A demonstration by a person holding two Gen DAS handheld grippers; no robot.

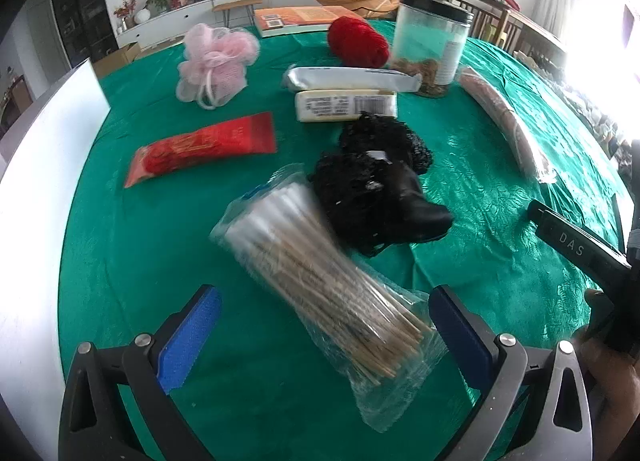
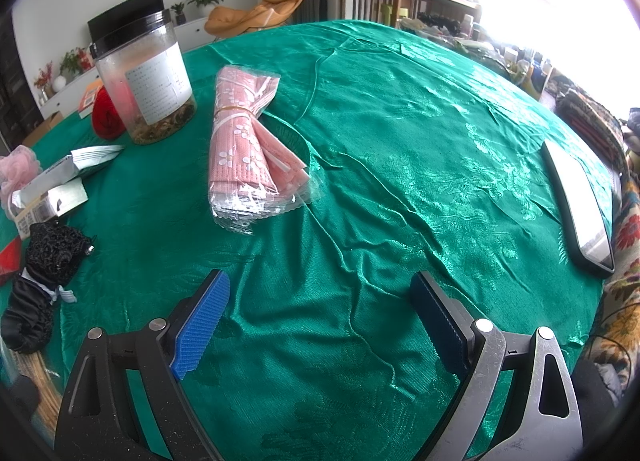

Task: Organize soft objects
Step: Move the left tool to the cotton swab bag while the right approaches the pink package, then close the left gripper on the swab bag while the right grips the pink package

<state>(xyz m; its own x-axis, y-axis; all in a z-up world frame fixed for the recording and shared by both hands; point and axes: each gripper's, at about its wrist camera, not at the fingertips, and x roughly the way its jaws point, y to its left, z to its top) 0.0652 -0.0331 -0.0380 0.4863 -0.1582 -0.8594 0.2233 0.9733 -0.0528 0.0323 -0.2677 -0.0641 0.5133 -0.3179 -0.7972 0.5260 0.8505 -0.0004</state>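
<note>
Clearly the left hand-held gripper (image 1: pixel 324 325) is spread wide with its blue pads either side of a clear bag of cotton swabs (image 1: pixel 320 281), which lies at a slant on the green-clothed surface (image 1: pixel 140 253); nothing is pinched, and the blur makes it hard to say whether the bag is touching a pad. That straddle looks like the set-up for a grasp. Just beyond the bag sits a black mesh bundle (image 1: pixel 376 193), with a pink bath pouf (image 1: pixel 216 61) and red yarn ball (image 1: pixel 358 41) farther back, so the soft things lie scattered.

Only the right wrist view shows the right hand-held gripper (image 2: pixel 320 317), also spread and empty above bare cloth, with a pink wrapped cloth pack (image 2: pixel 248 145) ahead beside a clear jar (image 2: pixel 144 77).
</note>
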